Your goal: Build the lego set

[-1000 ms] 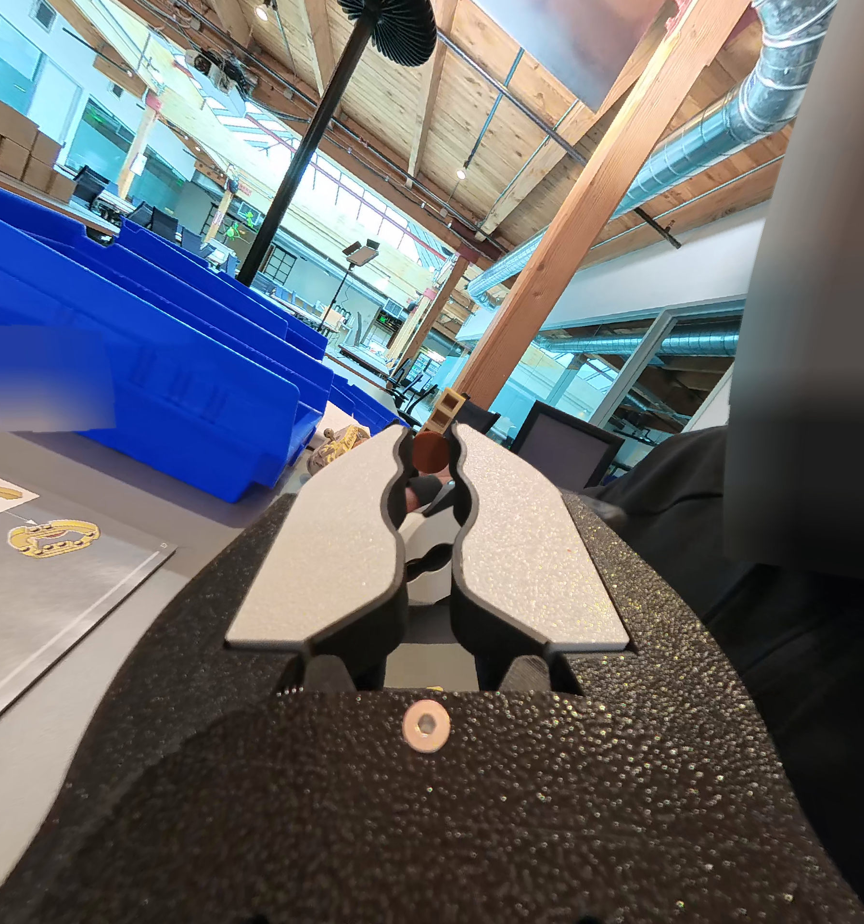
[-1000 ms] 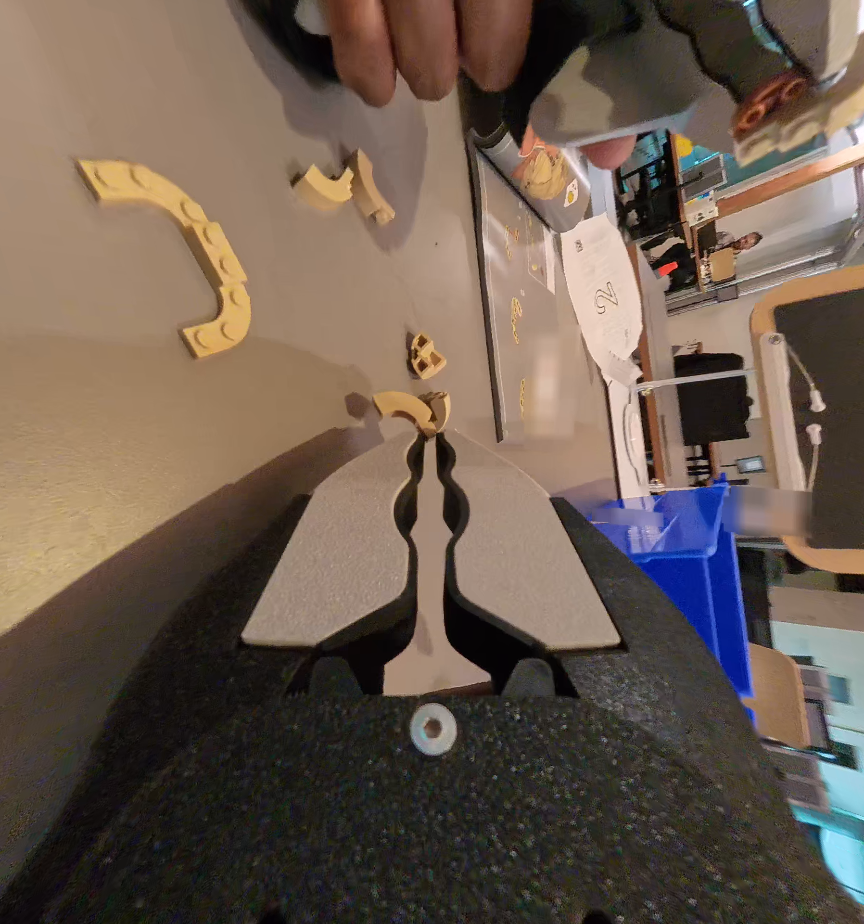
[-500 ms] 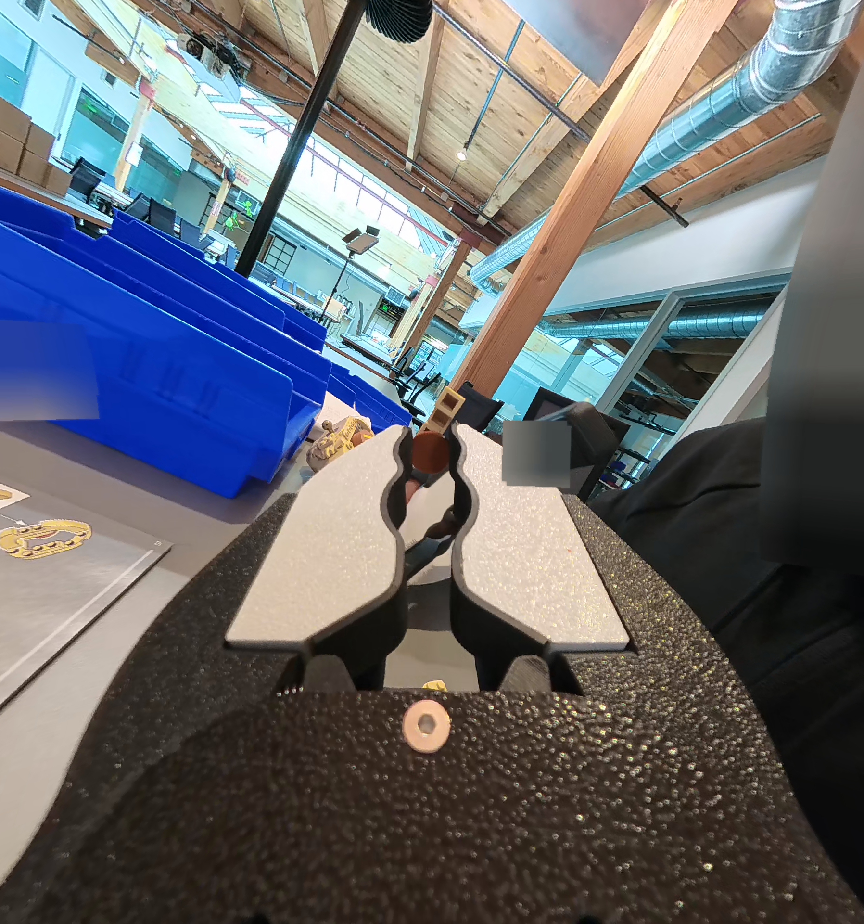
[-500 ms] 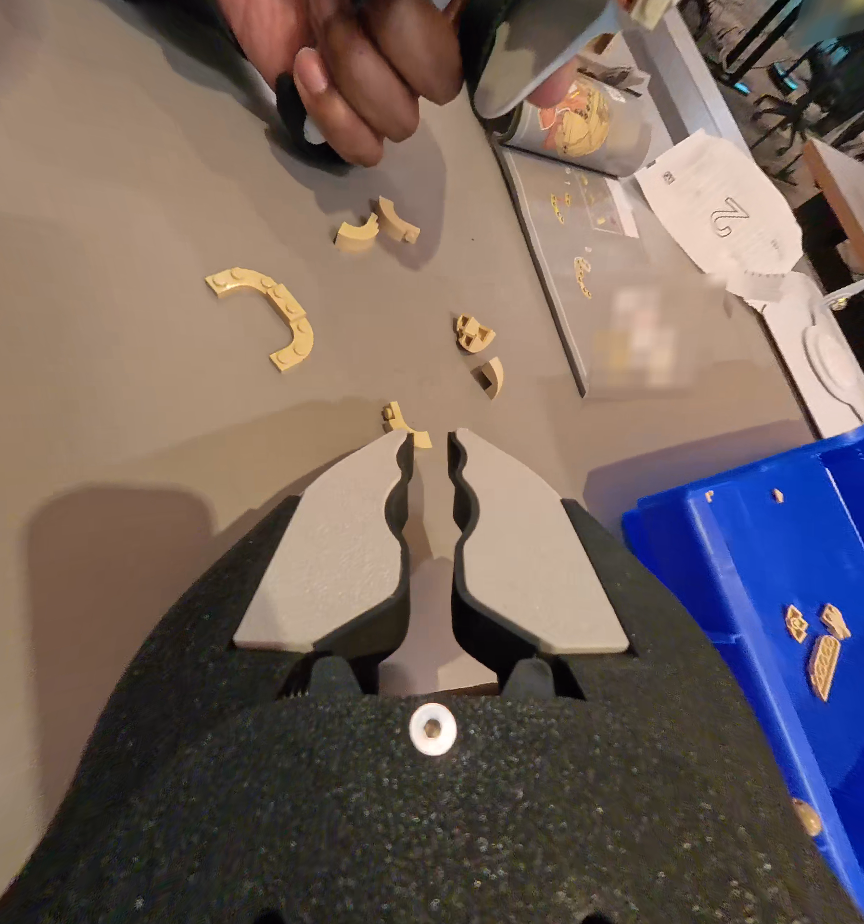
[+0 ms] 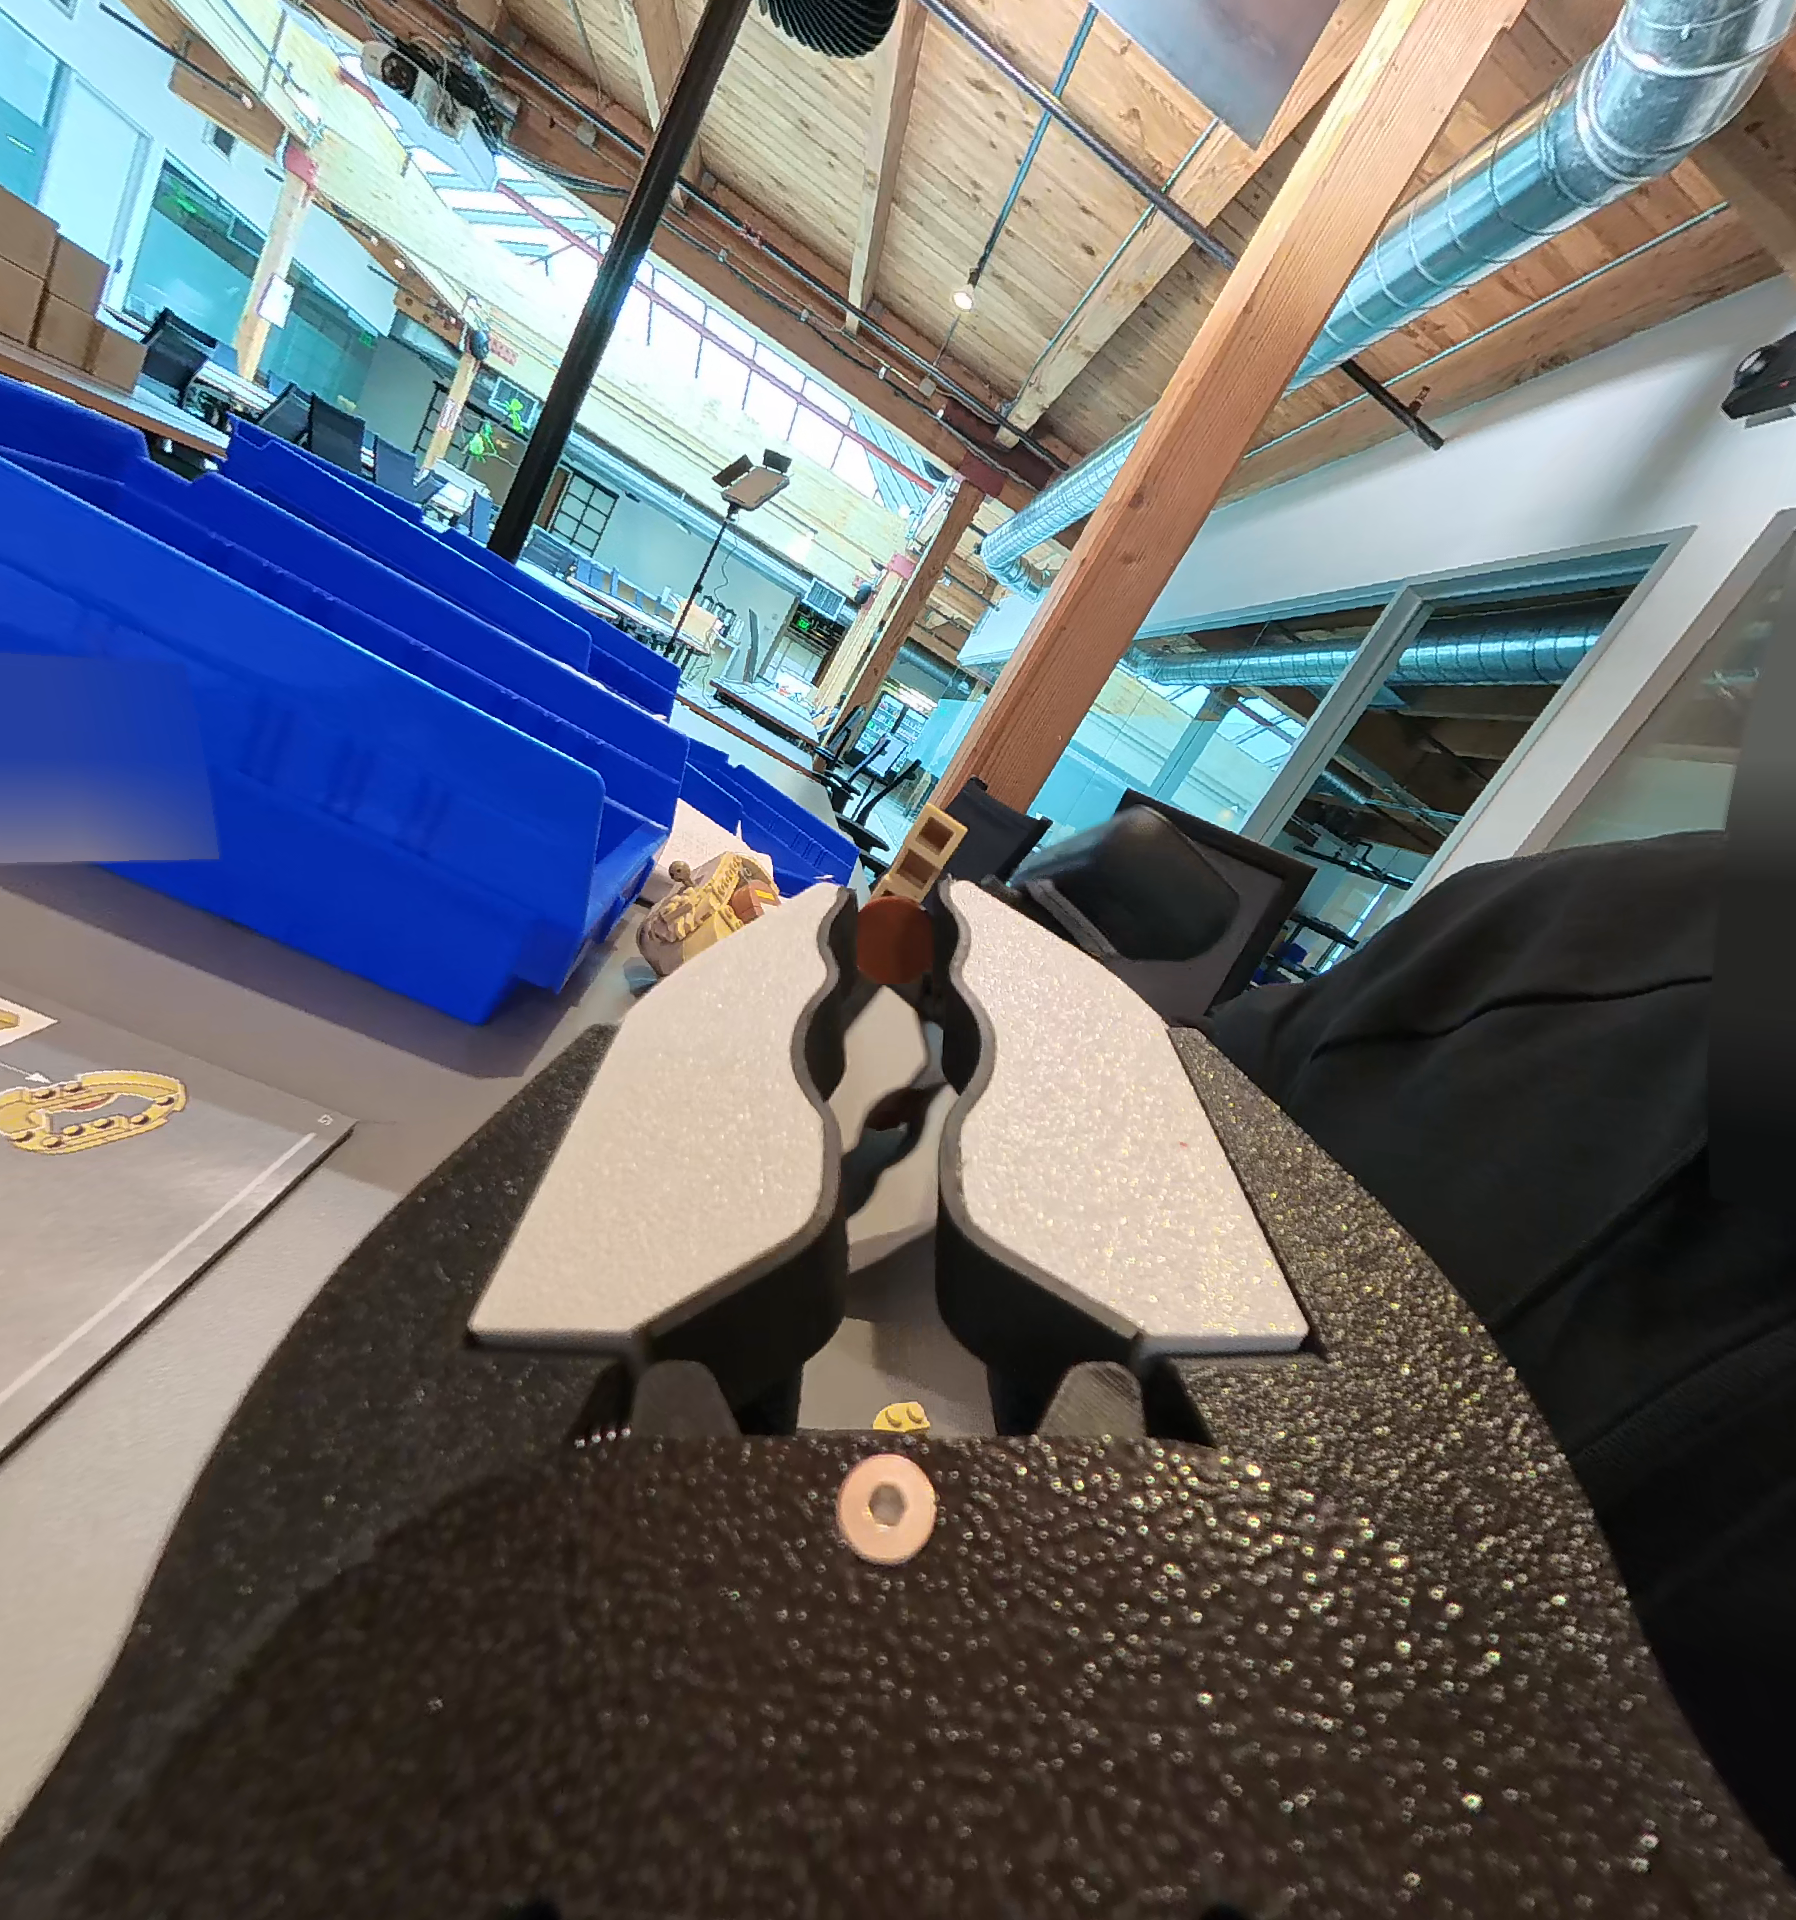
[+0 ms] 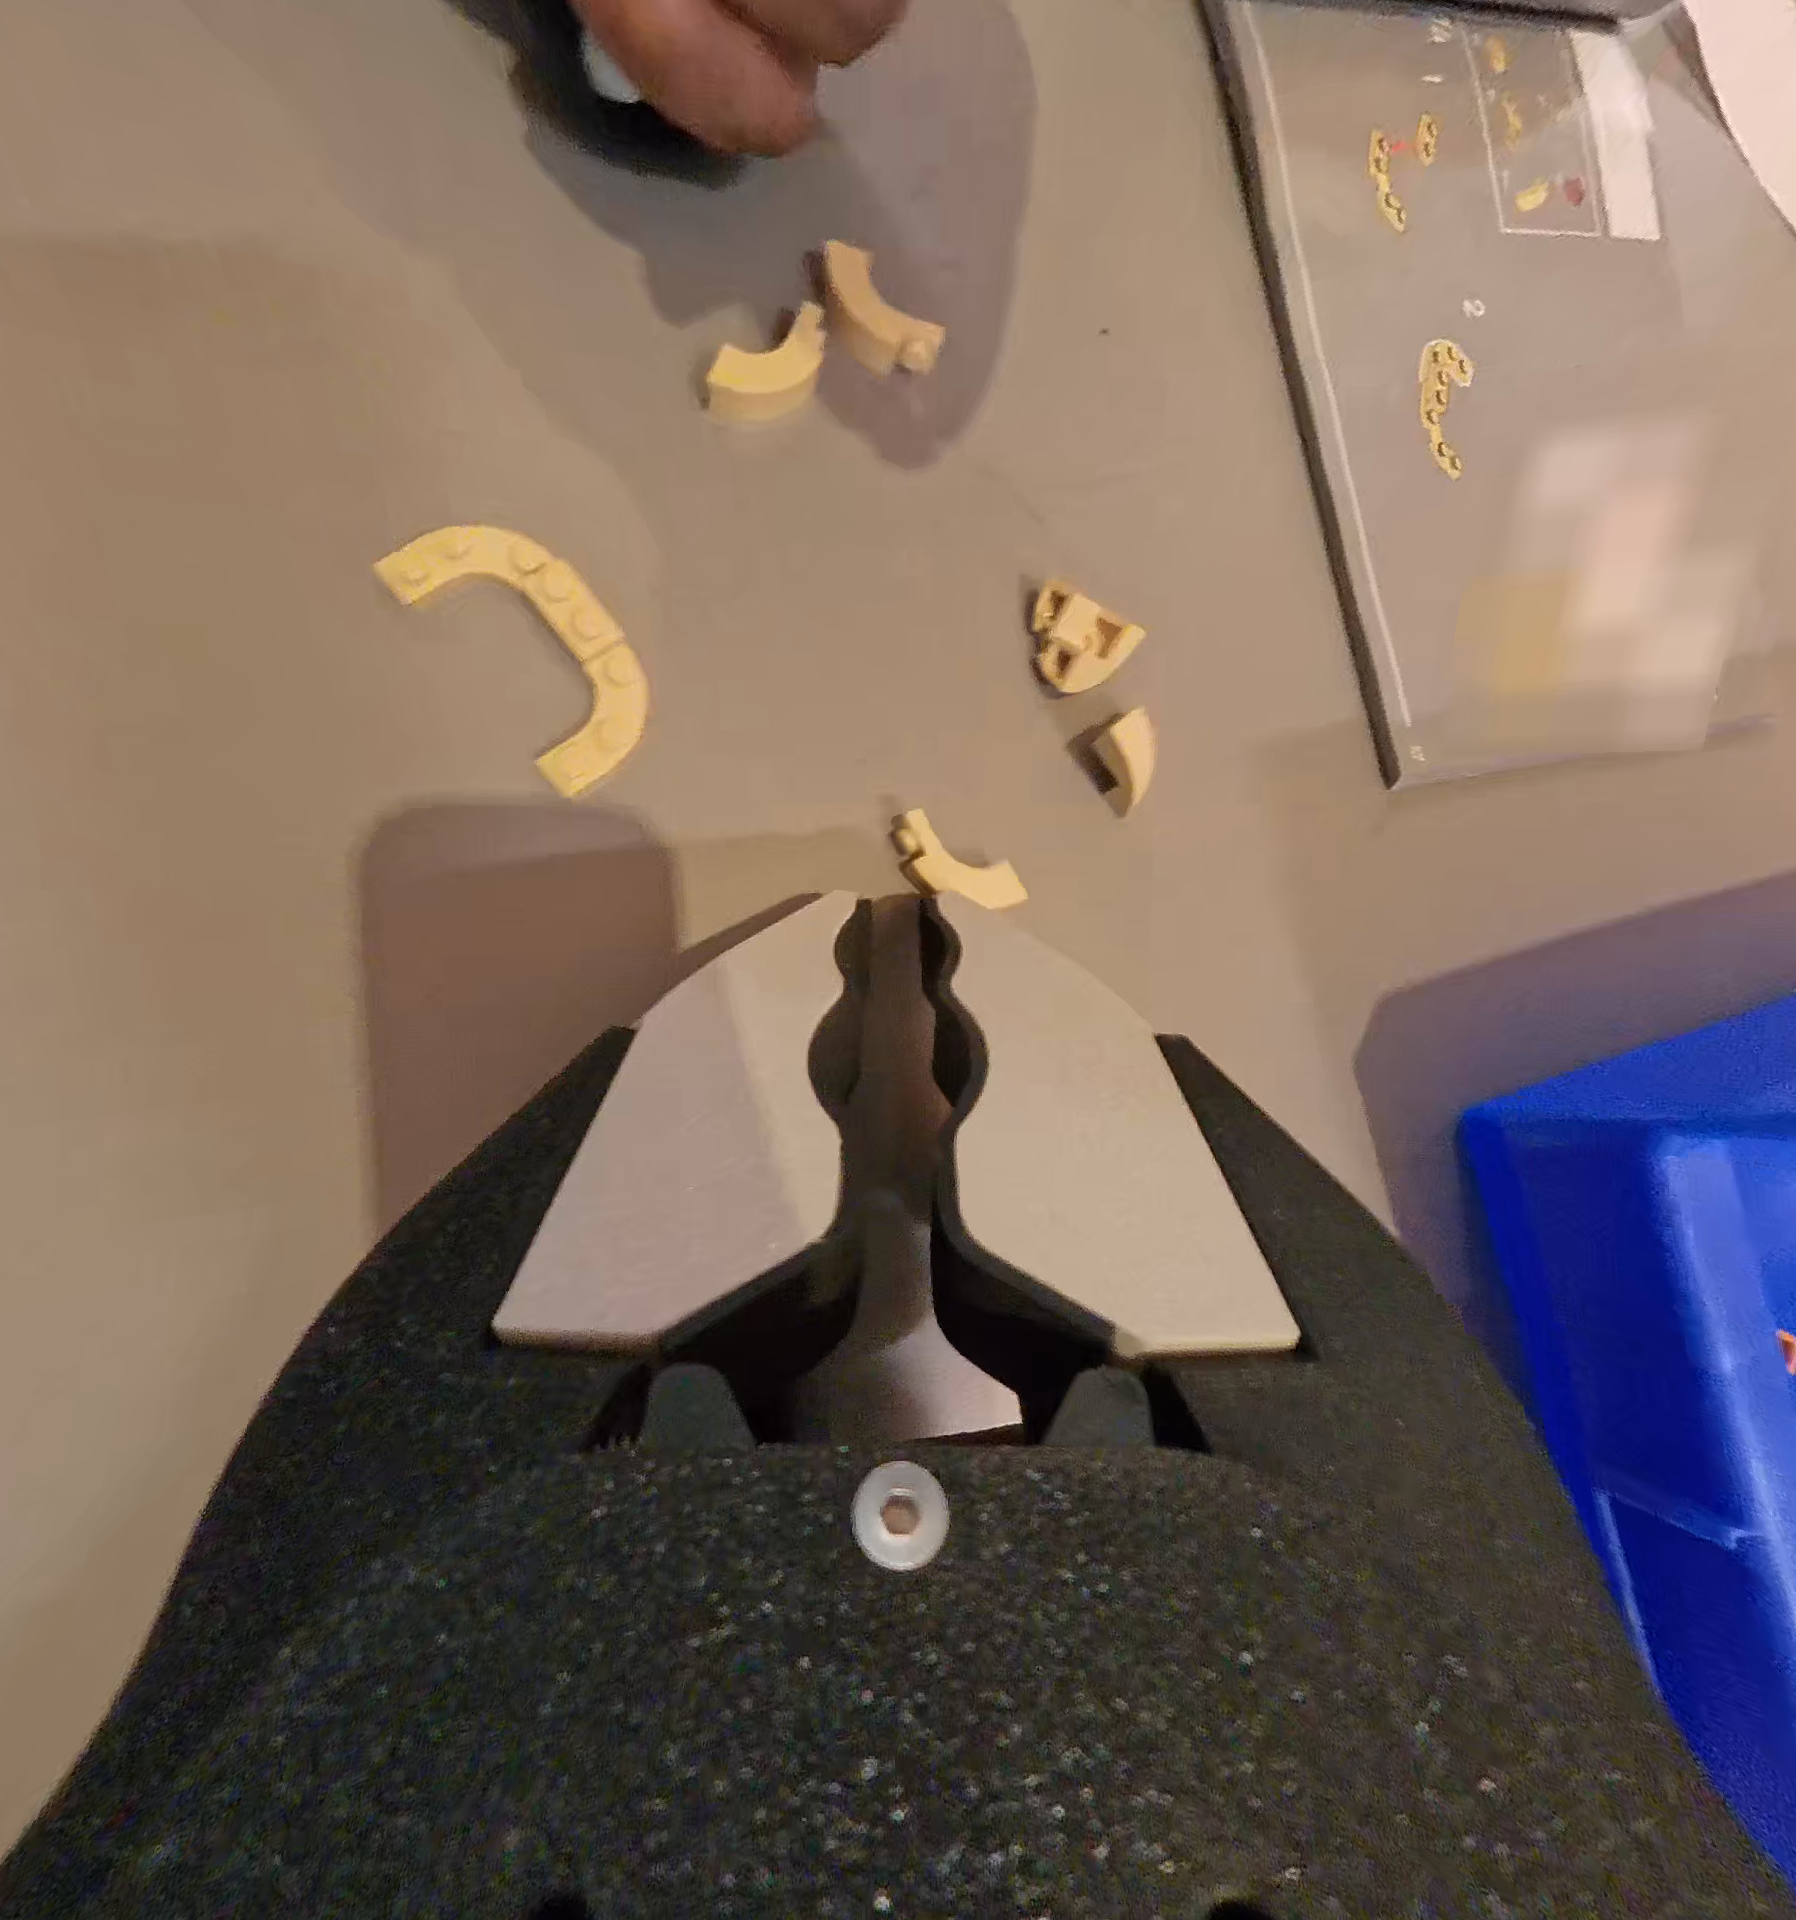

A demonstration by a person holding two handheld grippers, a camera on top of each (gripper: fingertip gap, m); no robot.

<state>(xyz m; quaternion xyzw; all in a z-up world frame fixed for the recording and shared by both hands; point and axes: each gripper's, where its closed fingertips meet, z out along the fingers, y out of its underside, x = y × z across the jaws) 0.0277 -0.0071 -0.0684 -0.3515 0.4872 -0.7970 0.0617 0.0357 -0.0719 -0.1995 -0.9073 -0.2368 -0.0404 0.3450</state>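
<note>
Left tongs [image 5: 894,925] pinch a brown round piece [image 5: 892,940]; tan brick [image 5: 927,854] points up-right. Right tongs [image 6: 889,906] slightly spread, bare.

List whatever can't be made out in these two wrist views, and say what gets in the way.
- Left wrist view: the piece in the left gripper, brown round part plus tan brick; its lower part is hidden by the fingers.
- Left wrist view: blue bin contents, hidden by its wall.
- Right wrist view: hand, cut off by the top edge.
- Right wrist view: booklet, partly blurred.
</note>
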